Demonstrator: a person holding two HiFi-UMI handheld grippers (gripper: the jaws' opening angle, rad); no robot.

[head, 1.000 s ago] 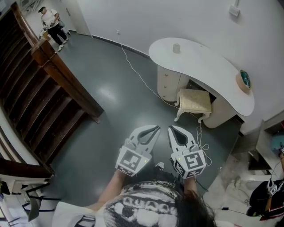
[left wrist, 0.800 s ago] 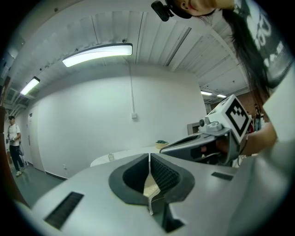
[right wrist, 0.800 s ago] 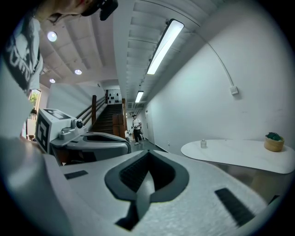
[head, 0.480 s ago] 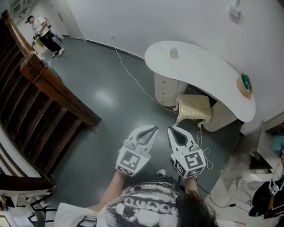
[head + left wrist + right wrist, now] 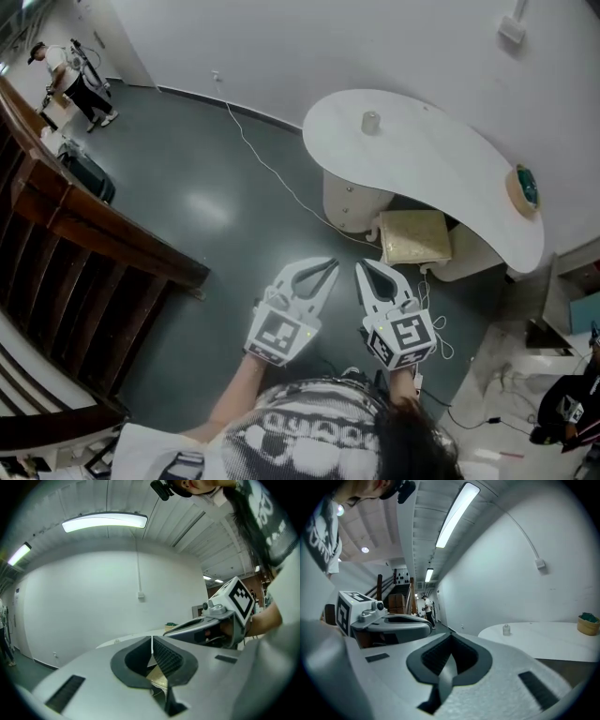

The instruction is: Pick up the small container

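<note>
The small container (image 5: pixel 371 121) is a pale, capped jar standing alone on the left part of a white curved table (image 5: pixel 441 173). In the right gripper view the container (image 5: pixel 506 630) is small and far ahead on the table (image 5: pixel 553 641). My left gripper (image 5: pixel 328 266) and right gripper (image 5: pixel 362 270) hang side by side over the dark floor, well short of the table and pointing toward it. Both are shut with nothing between the jaws. In the left gripper view the left gripper (image 5: pixel 152 640) has its jaws pressed together, with the right gripper (image 5: pixel 220 620) beside it.
A tan bowl with green contents (image 5: pixel 521 187) sits at the table's right end. A cream stool (image 5: pixel 414 236) stands under the table, and a white cable (image 5: pixel 272 169) trails across the floor. A dark wooden railing (image 5: pixel 103 234) runs at left. A person (image 5: pixel 70 70) stands far off.
Both grippers have travelled forward together, still shut. The table and stool have come nearer, and the wooden railing has slid away to the left.
</note>
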